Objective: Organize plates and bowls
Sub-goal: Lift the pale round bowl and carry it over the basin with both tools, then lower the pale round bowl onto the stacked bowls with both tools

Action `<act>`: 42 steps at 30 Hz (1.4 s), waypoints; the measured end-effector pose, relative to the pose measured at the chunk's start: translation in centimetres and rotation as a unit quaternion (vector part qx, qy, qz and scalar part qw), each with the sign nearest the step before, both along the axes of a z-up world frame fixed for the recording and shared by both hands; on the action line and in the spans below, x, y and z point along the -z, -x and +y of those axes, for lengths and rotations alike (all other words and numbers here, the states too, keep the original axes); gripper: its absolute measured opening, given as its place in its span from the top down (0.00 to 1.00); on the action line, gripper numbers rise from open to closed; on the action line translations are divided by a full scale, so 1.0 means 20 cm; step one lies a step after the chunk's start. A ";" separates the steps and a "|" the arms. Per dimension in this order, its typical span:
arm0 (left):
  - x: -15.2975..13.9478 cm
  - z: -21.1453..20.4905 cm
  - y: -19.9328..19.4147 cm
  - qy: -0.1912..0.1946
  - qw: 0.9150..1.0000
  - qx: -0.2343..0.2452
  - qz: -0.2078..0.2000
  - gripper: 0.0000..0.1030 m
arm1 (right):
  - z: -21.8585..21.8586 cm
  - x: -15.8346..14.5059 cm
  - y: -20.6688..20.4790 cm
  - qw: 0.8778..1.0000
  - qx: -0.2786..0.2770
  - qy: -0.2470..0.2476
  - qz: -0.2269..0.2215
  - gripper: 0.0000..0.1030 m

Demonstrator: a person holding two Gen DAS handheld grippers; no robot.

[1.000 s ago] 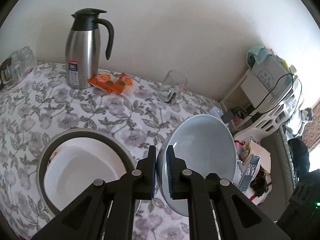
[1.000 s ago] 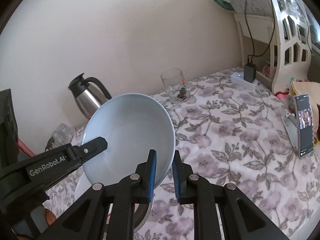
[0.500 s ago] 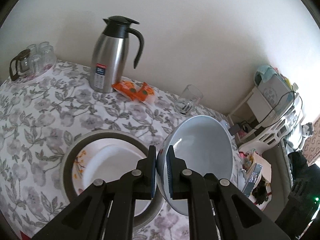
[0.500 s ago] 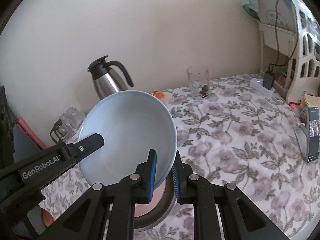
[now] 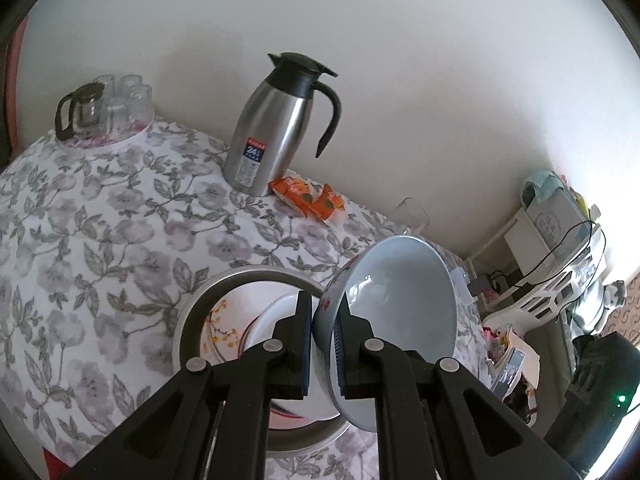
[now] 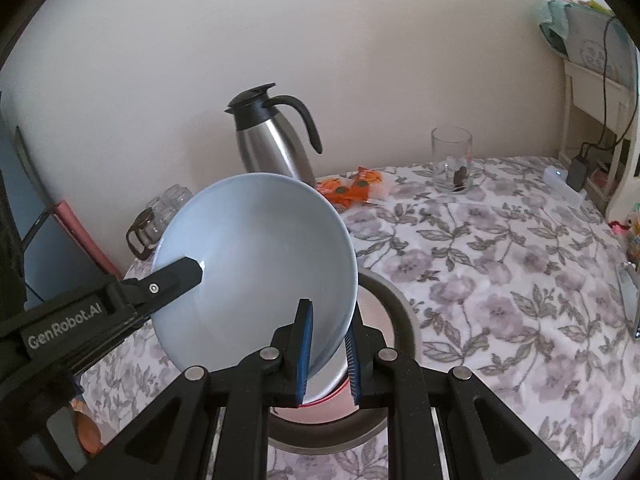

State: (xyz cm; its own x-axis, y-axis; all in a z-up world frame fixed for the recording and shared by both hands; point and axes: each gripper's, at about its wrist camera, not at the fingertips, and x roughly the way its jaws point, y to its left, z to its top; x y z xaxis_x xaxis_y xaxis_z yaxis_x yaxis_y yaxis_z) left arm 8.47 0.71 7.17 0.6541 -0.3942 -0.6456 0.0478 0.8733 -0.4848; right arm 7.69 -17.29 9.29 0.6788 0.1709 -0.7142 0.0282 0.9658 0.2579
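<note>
Pale blue glazed ceramic bowl [image 6: 256,268], rim clamped by left hand-held gripper [image 5: 323,340] and right hand-held gripper [image 6: 327,354]: level it, then lower evenly onto the stacked white plates [image 5: 228,320] beneath both.

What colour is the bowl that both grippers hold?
Pale blue bowl; the right wrist view shows it best.

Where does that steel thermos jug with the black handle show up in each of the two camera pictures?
Left wrist view: the steel jug stands upper centre, on the floral tablecloth by the wall.
Right wrist view: the steel jug is left of centre, partly behind the rim of the blue bowl.
Shared landmark: the orange packets beside the jug's base.
</note>
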 end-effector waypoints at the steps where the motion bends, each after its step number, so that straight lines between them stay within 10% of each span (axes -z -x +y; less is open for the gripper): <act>1: 0.01 0.02 0.01 0.003 1.000 -0.001 0.004 0.91 | 0.01 0.00 0.00 1.000 -0.002 0.000 0.001 0.84; 42: 0.34 0.04 -0.13 0.023 0.994 0.002 0.108 0.90 | 0.02 0.26 -0.12 0.997 0.003 0.007 0.071 0.82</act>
